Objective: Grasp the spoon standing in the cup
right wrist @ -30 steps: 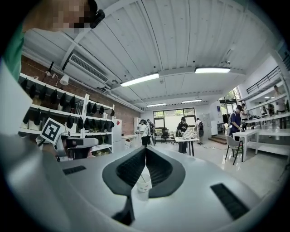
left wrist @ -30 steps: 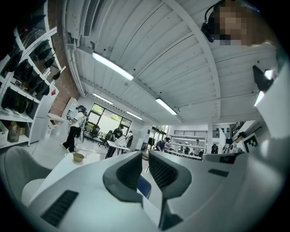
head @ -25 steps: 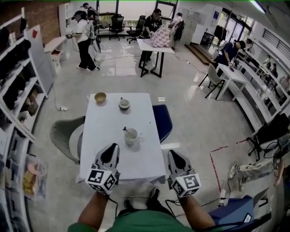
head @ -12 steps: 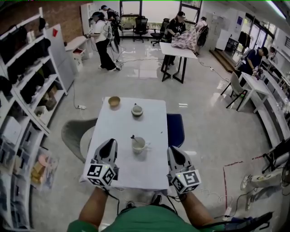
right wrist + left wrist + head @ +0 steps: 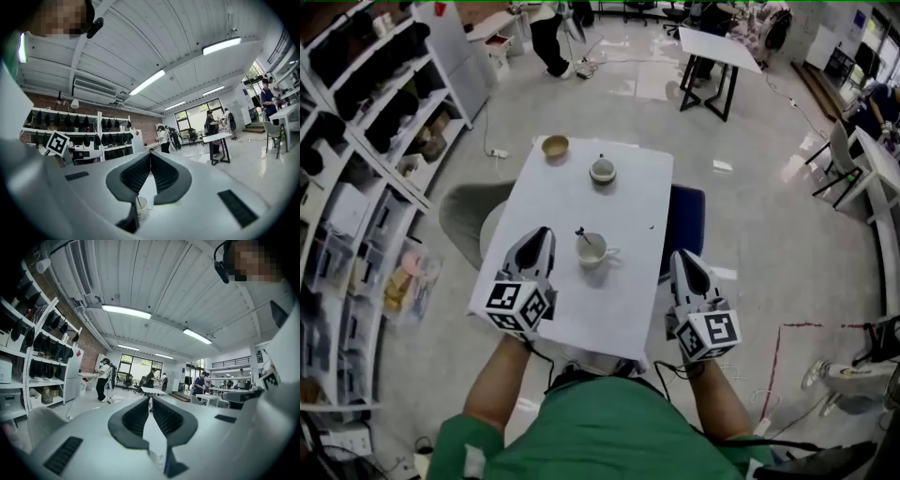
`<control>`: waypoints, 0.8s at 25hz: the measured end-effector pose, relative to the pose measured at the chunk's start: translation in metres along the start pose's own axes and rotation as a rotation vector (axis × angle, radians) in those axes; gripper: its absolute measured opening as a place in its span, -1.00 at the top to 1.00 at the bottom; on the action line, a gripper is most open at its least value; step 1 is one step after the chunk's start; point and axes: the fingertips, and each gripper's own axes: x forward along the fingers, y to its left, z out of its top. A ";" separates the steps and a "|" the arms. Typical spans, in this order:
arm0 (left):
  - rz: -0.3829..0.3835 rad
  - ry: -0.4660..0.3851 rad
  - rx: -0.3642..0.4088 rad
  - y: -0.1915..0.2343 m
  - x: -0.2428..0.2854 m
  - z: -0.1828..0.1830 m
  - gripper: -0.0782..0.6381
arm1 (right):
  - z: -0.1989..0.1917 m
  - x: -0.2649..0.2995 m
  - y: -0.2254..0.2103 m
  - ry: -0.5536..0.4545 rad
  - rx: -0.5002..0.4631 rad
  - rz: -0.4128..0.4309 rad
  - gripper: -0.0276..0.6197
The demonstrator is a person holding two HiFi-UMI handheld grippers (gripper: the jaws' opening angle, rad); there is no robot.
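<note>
A white cup [image 5: 594, 251] stands in the middle of the white table [image 5: 619, 202], with a dark-handled spoon [image 5: 581, 234] leaning in it toward the left. My left gripper [image 5: 542, 234] hovers just left of the cup, jaws shut and empty. My right gripper [image 5: 683, 256] hangs over the table's right edge, further from the cup, also shut on nothing. In the right gripper view the cup [image 5: 141, 206] with its spoon shows low between the closed jaws of that gripper [image 5: 151, 157]. The left gripper [image 5: 150, 401] points across the table at the room.
A tan bowl [image 5: 555, 146] and a pale bowl with dark contents [image 5: 603, 170] sit at the table's far end. A blue chair [image 5: 685, 220] stands at the right side, a grey chair [image 5: 465, 214] at the left. Shelving [image 5: 366, 159] lines the left wall.
The head view has tilted down and shifted, so the table sits higher in frame. Both grippers have come forward, and the left one is now level with the cup. The jaws stay shut.
</note>
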 end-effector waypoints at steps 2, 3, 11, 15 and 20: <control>0.012 0.024 0.004 -0.001 0.010 -0.008 0.67 | -0.007 0.005 -0.009 0.013 0.021 0.013 0.84; 0.013 0.039 0.001 -0.001 0.015 -0.013 0.67 | -0.010 0.007 -0.012 0.021 0.032 0.019 0.84; 0.007 0.230 -0.131 0.032 0.062 -0.091 0.66 | -0.033 0.022 -0.017 0.067 0.069 0.027 0.84; -0.009 0.332 -0.250 0.055 0.083 -0.137 0.66 | -0.040 0.018 -0.021 0.074 0.066 -0.031 0.84; -0.057 0.436 -0.386 0.079 0.109 -0.191 0.44 | -0.055 0.008 -0.024 0.091 0.061 -0.121 0.84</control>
